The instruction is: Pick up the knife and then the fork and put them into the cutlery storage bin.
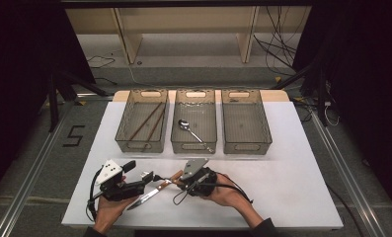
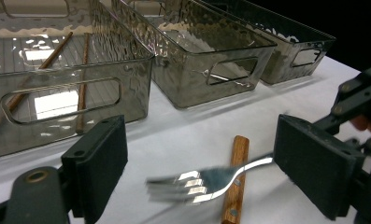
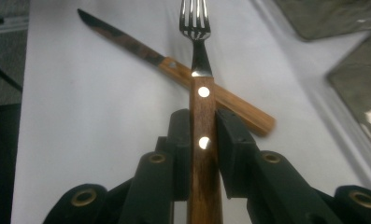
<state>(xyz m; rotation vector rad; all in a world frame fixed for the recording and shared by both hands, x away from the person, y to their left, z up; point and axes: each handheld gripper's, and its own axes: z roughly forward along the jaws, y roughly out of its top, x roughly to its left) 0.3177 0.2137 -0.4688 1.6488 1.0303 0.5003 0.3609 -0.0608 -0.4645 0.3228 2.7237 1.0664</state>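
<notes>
Right hand-held gripper [image 3: 203, 154] clamps the fork [image 3: 198, 70] handle, tines ahead, above the knife [image 3: 174, 65]; left hand-held gripper [image 2: 202, 163] gapes around the tines.

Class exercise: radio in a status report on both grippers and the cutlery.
Right gripper shut on fork. Left gripper open, idle. Knife flat on table beneath fork. Nothing in the way.

Fork [image 3: 199, 93]: steel tines, riveted wooden handle, clamped in the right tool [image 3: 203, 140] (held level). It crosses above the wooden-handled knife [image 3: 174, 65] lying on the bench.

Grey floor [image 1: 30, 148] (marked 5), wooden shelving [image 1: 183, 29] behind, dark surroundings.
</notes>
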